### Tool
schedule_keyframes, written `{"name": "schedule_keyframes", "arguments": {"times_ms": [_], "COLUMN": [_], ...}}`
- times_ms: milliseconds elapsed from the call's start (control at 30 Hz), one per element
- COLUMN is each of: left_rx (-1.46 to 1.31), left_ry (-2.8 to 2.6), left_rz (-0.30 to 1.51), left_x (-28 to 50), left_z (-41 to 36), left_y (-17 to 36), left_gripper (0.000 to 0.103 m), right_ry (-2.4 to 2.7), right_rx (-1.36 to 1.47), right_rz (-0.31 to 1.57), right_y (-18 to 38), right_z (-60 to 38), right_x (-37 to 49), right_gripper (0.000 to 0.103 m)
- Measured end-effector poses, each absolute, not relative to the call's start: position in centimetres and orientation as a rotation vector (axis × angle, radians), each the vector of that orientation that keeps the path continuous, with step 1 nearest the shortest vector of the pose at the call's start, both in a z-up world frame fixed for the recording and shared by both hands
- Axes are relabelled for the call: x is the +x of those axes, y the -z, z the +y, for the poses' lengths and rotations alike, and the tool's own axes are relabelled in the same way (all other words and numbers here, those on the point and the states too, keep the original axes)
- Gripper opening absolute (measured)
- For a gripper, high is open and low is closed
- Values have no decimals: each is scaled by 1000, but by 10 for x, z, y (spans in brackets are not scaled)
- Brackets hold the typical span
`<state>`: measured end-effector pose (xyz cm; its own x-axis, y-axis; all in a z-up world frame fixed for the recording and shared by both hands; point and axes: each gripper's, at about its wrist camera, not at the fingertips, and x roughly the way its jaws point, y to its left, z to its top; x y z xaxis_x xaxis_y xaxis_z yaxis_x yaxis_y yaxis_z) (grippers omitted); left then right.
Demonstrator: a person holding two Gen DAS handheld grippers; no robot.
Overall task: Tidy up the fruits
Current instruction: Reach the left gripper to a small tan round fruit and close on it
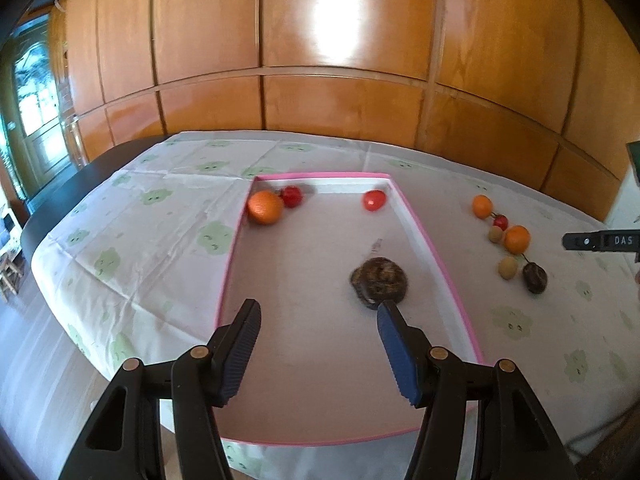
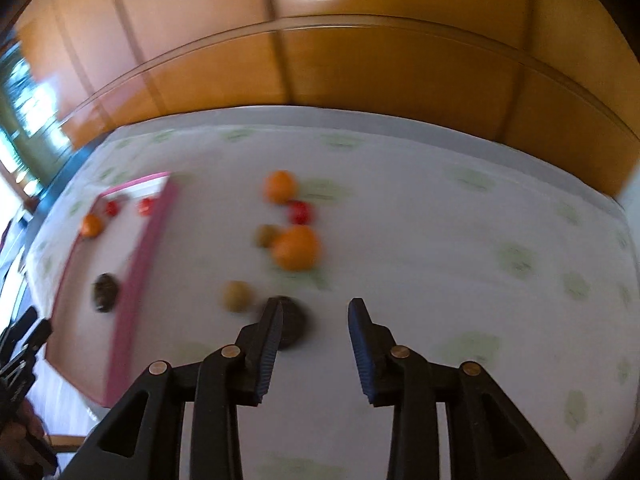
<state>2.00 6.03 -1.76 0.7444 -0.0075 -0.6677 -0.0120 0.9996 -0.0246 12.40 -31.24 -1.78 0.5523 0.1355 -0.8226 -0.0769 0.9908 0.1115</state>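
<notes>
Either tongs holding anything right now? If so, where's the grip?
Nothing is held. The left tongs stand open over the pink-rimmed tray, empty. The right tongs are open too, with no fruit between the pads; the dark fruit lies just behind the left pad.

Both grippers angled downward, jaws parted and empty.
The left gripper (image 1: pixel 318 306) tilts down with nothing between its blue pads (image 1: pixel 400 354). The right gripper (image 2: pixel 314 310) points more steeply down, its jaws narrower and gripping nothing.

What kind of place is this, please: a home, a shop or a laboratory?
Most likely a room in a home: a table under a printed tablecloth, wood-panelled cupboard doors behind it, and a glazed door at the left.
</notes>
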Motion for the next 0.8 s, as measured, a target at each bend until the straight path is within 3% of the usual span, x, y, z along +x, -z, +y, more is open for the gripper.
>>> {"name": "schedule_keyframes", "arguments": {"times_ms": [367,700,800], "left_rx": [66,58,53], "left_ry": [118,282,326], "left_rz": [742,827,874], "left_x": [29,78,98], "left_z": [12,-43,-58], "left_y": [7,-2,1], "left_gripper": [61,38,35], "right_ry": [4,-46,-50], "right_rx": [239,254,257], "right_rz": [1001,999,1007], "right_y": [35,32,33], "right_z": [-373,-366,-367], "right_x": [128,129,130], "right_gripper": [35,35,35]}}
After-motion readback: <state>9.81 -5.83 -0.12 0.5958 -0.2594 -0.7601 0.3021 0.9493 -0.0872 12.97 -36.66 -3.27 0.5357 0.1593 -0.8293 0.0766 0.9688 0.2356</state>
